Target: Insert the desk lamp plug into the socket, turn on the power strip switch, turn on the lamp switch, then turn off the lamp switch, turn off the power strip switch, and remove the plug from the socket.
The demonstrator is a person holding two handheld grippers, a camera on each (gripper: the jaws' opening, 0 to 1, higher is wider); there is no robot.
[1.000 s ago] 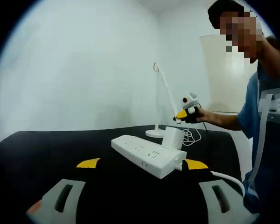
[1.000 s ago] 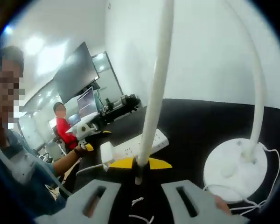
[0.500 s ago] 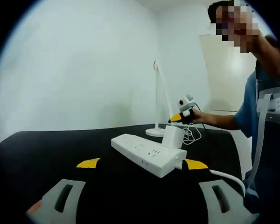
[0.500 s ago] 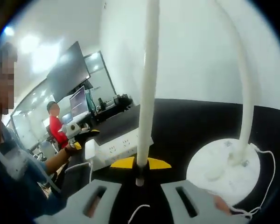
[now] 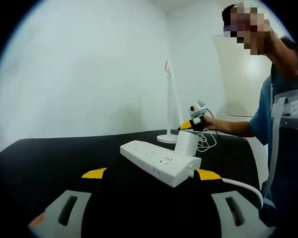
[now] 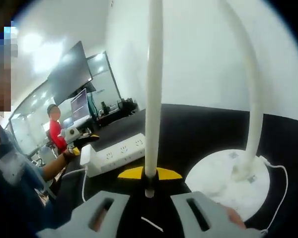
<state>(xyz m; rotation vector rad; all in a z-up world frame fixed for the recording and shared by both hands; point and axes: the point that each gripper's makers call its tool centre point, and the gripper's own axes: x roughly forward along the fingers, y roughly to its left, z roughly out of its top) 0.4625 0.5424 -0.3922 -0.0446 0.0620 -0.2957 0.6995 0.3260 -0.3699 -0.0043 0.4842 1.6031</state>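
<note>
The white power strip (image 5: pixel 158 161) lies on the black table (image 5: pixel 49 158), with the lamp's white plug block (image 5: pixel 185 143) standing in its right end. My left gripper (image 5: pixel 151 174) is open just short of the strip, its yellow tips wide apart. Behind stands the white desk lamp (image 5: pixel 170 94). My right gripper (image 5: pixel 190 123) holds its slanted arm low down. In the right gripper view the right gripper (image 6: pixel 149 174) is shut on that lamp arm (image 6: pixel 152 89). The round lamp base (image 6: pixel 223 178) sits right of it. The strip (image 6: pixel 118 152) and plug block (image 6: pixel 85 154) lie to the left.
A thick white cable (image 5: pixel 241 185) runs from the strip toward the person (image 5: pixel 283 114) at the right. The lamp's thin cord (image 5: pixel 206 142) lies coiled by the base. Monitors (image 6: pixel 79 74) and a person in red (image 6: pixel 53 133) show far off.
The right gripper has swung the lamp arm nearer to upright and dropped a little. The power strip and left gripper have stayed about where they were.
</note>
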